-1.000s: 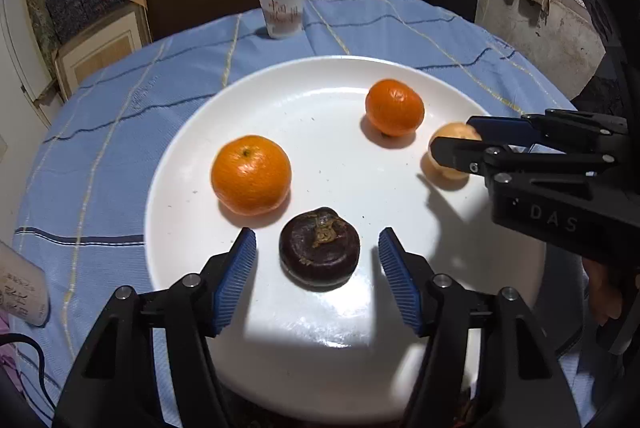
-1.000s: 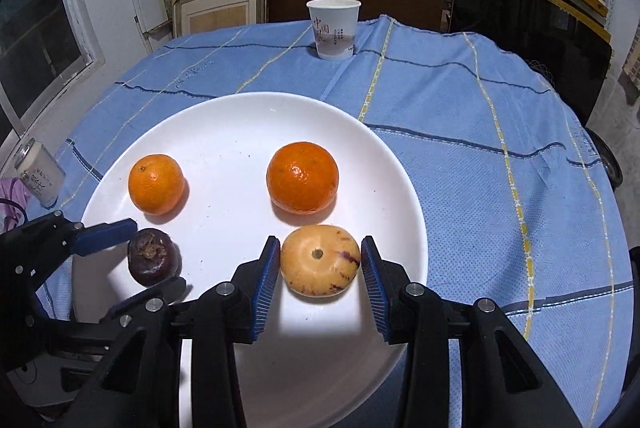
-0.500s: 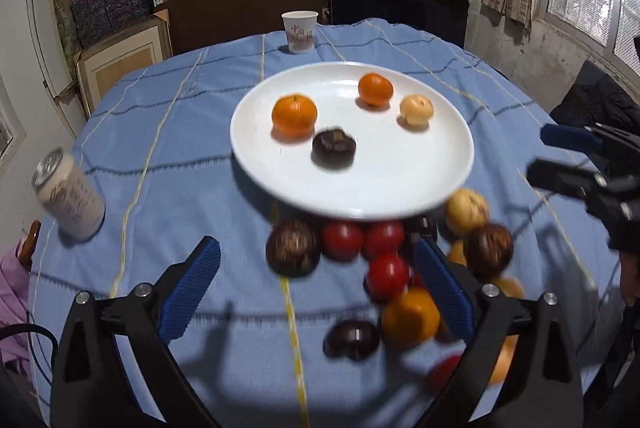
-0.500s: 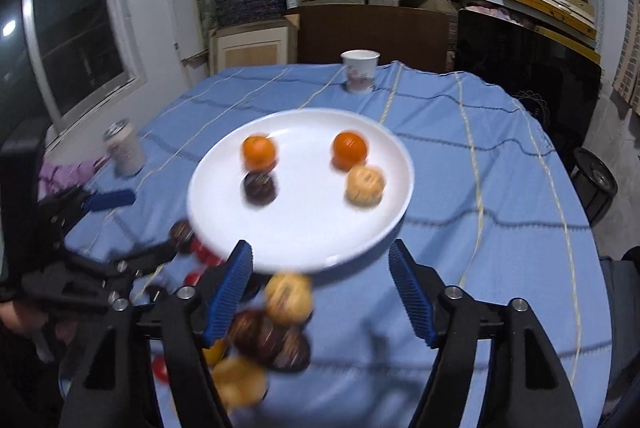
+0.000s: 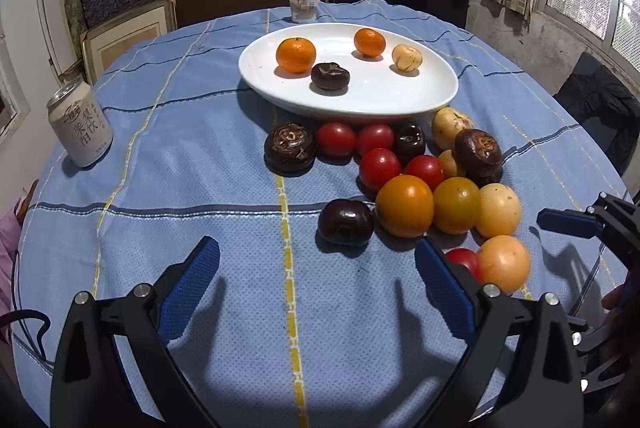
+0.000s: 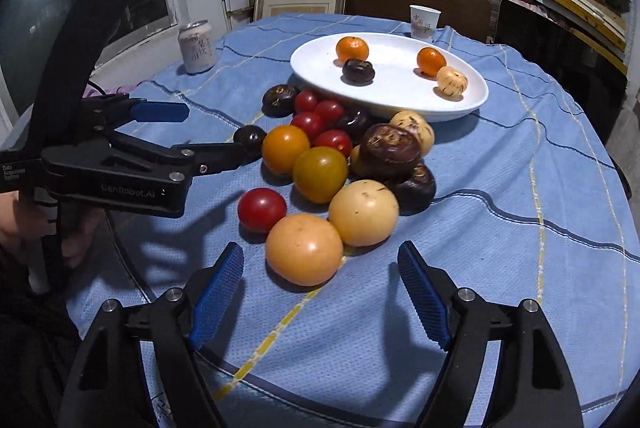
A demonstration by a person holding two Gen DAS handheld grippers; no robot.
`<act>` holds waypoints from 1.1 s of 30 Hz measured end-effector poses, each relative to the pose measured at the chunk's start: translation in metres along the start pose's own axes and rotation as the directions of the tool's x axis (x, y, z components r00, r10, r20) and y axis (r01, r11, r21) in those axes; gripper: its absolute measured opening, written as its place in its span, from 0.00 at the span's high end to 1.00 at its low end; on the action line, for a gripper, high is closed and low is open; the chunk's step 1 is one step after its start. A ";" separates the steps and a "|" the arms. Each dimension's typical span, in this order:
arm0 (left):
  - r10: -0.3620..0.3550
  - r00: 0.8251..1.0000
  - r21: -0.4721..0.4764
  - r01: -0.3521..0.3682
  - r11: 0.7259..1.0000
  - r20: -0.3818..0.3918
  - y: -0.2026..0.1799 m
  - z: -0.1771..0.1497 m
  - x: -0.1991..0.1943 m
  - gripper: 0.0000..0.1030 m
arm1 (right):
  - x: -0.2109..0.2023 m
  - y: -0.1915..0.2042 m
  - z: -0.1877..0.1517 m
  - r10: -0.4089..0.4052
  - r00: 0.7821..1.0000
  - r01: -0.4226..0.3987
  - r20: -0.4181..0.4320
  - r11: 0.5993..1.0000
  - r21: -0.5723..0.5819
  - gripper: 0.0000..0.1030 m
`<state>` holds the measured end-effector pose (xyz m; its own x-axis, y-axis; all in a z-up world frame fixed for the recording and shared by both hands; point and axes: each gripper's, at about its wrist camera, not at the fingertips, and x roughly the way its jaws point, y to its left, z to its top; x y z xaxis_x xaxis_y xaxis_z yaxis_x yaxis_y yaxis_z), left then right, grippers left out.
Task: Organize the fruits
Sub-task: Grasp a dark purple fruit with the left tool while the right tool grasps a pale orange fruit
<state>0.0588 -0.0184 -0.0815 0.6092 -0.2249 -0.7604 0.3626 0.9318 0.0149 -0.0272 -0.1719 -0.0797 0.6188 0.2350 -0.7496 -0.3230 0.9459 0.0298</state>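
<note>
A white plate (image 5: 420, 100) at the far side of the table holds two tangerines (image 5: 296, 55), a dark fruit (image 5: 330, 76) and a pale yellow fruit (image 5: 407, 57). In front of it lies a pile of fruits (image 5: 404, 168): red tomatoes, dark ones, orange and yellow ones. My left gripper (image 5: 316, 248) stands open over bare cloth, just short of a dark fruit (image 5: 346, 222). The jaws of my right gripper (image 6: 320, 248) are closing. A pale orange fruit (image 6: 304, 248) lies at its tips, and the pads do not touch it.
A drink can (image 5: 80, 128) stands at the left of the blue tablecloth and a paper cup (image 5: 303, 3) stands behind the plate. Dark chairs and stacked shelves ring the round table. A person's hand (image 6: 76, 232) holds the left gripper's handle.
Both grippers have let go of their fruit on the plate, opened and drawn back towards the near edge. The fruit pile has come into view.
</note>
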 end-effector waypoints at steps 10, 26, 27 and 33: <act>0.015 1.000 -0.006 -0.015 1.000 -0.012 0.002 -0.003 0.004 0.07 | 0.014 0.005 -0.001 -0.007 0.999 0.007 -0.035 1.000 0.000 0.57; 0.022 0.995 0.041 -0.018 0.999 -0.096 -0.008 0.018 0.036 0.49 | 0.005 -0.022 -0.011 0.078 0.997 -0.078 0.007 0.994 0.073 0.57; 0.019 0.995 0.047 -0.014 0.999 -0.096 -0.009 0.019 0.037 0.51 | 0.005 -0.024 -0.011 0.080 0.997 -0.081 0.009 0.994 0.076 0.57; -0.032 0.996 0.055 0.036 0.998 -0.086 -0.012 0.019 0.035 0.69 | 0.005 -0.029 -0.012 0.098 0.995 -0.100 0.017 0.990 0.099 0.57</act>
<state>0.0891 -0.0434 -0.0966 0.5344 -0.2289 -0.8137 0.4227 0.9060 0.0228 -0.0238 -0.2008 -0.0922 0.5963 0.3306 -0.7315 -0.3107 0.9353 0.1695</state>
